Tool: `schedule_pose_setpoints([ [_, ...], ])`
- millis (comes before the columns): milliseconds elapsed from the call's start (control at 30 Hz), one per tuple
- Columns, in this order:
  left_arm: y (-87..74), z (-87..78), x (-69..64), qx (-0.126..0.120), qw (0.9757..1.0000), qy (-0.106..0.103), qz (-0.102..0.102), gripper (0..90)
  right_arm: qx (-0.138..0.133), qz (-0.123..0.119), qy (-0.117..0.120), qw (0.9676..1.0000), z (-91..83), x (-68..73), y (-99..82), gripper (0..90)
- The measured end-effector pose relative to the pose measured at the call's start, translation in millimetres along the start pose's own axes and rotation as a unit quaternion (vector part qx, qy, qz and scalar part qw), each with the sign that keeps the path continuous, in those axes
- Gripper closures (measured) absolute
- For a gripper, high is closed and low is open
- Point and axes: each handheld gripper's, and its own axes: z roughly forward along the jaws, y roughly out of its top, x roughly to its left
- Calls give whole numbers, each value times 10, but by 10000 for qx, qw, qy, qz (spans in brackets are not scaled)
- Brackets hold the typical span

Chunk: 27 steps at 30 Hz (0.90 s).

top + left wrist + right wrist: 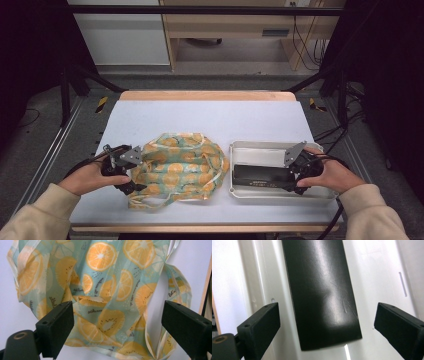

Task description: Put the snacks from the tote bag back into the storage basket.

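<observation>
**Cloth bag and black box under open grippers**

Black jaws of the left gripper (117,327) are seen set wide apart in the left gripper view, with the cloth bag (105,295) lying between and beyond them, nothing yet clamped. From above, the cloth bag (180,167) is found crumpled flat on the worktop (210,120), left of the middle and near the front edge, its pale handles looped loose at the front. It is judged light, soft and limp, so it would sag and fold when lifted; a hold is best taken on a handle or on a raised fold at the hem rather than on the flat cloth.

Just to the right, apart from the bag, a white tray (260,147) is set near the front right corner, and a black box (262,175) is laid lengthwise in it. The right gripper (327,325) is held over one end of the black box (322,295), jaws spread well clear of both long sides. The box is judged stiff, smooth and somewhat slippery, best gripped across its narrow width.
</observation>
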Motion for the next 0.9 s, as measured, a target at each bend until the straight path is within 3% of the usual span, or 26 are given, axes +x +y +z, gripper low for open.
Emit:
schedule_pose_setpoints([
  [567,-15,-3,-1,-39,10000,18,-14,109,-373,80,-240,9990,-194,122,-57,74],
  [900,-30,-7,-5,-67,10000,31,-35,109,-715,192,-436,9963,-314,198,4,79],
])
